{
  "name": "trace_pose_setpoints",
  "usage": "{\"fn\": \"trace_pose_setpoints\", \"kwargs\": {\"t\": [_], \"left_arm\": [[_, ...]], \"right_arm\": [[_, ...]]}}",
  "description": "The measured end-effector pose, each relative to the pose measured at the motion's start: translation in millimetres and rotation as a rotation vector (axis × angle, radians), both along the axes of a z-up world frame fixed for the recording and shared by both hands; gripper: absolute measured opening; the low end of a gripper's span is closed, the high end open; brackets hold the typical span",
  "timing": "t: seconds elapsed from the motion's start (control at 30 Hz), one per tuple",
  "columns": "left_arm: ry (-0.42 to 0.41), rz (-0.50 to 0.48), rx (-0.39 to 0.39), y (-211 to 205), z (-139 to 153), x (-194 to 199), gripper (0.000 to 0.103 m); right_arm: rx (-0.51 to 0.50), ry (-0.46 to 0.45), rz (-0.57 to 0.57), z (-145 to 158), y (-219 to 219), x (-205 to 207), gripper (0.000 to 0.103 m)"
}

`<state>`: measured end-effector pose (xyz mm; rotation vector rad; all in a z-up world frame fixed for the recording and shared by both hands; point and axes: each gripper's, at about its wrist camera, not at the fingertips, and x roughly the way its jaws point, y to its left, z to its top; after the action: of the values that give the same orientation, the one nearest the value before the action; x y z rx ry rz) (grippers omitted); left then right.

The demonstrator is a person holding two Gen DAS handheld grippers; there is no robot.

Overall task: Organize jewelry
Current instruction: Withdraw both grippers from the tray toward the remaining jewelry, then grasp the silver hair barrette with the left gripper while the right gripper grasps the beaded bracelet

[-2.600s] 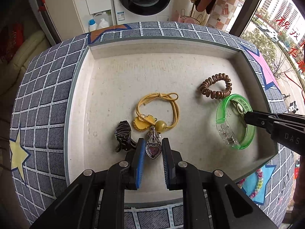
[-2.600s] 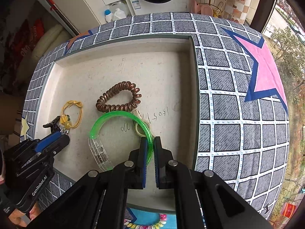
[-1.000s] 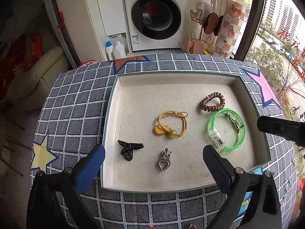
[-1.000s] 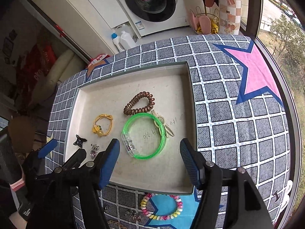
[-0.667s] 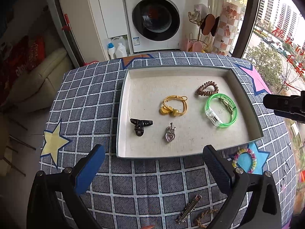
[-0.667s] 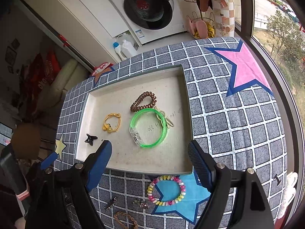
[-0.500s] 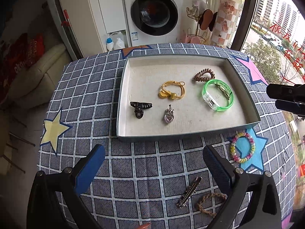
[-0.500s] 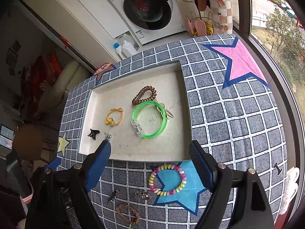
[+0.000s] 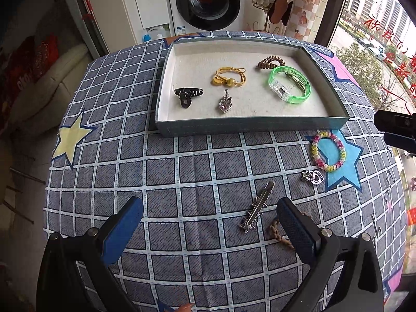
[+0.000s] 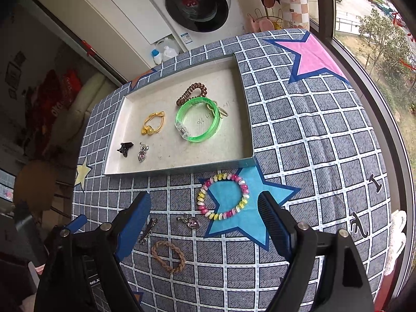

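Note:
A shallow tray (image 9: 247, 126) holds a black clip (image 9: 187, 95), a heart pendant (image 9: 225, 102), a yellow hair tie (image 9: 230, 78), a brown coil tie (image 9: 270, 62) and a green bracelet (image 9: 290, 87). On the cloth in front lie a multicolour coil bracelet (image 10: 223, 196), a silver heart charm (image 10: 189, 221), a silver barrette (image 9: 257, 206) and a braided brown band (image 10: 169, 256). My left gripper (image 9: 208, 205) is open and empty, with the barrette just inside its right finger. My right gripper (image 10: 204, 200) is open and empty above the coil bracelet.
A checked blue cloth with star patches (image 9: 182, 171) covers the round table. A washing machine (image 9: 208, 2) and detergent bottles stand beyond the far edge. A window (image 10: 377, 26) runs along the right side. A sofa (image 9: 52, 78) lies to the left.
Both grippers let go of the pendant and the green bracelet, opened wide and drew back from the tray toward the near edge. The loose pieces on the cloth came into view.

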<state>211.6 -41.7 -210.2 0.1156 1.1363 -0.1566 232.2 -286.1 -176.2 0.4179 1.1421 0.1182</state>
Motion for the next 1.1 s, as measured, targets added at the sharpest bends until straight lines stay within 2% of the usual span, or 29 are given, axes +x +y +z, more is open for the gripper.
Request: {"fn": "trace_pose_setpoints", "kwargs": {"t": [0.2, 0.5, 1.0, 1.1], "left_arm": [[0.074, 0.007, -0.014, 6, -16, -2, 0.103], [0.099, -0.018, -0.011, -3, -30, 5, 0.103], [0.095, -0.061, 0.017, -34, -48, 31, 0.103], [0.107, -0.070, 0.036, -43, -54, 38, 0.099]], "right_arm": [[0.010, 0.111, 0.021, -19, 1, -16, 0.086], [-0.027, 0.220, -0.002, -45, -8, -25, 0.086], [-0.111, 0.281, -0.071, -72, -24, 6, 0.086], [-0.126, 0.279, -0.080, -76, -24, 17, 0.086]]}}
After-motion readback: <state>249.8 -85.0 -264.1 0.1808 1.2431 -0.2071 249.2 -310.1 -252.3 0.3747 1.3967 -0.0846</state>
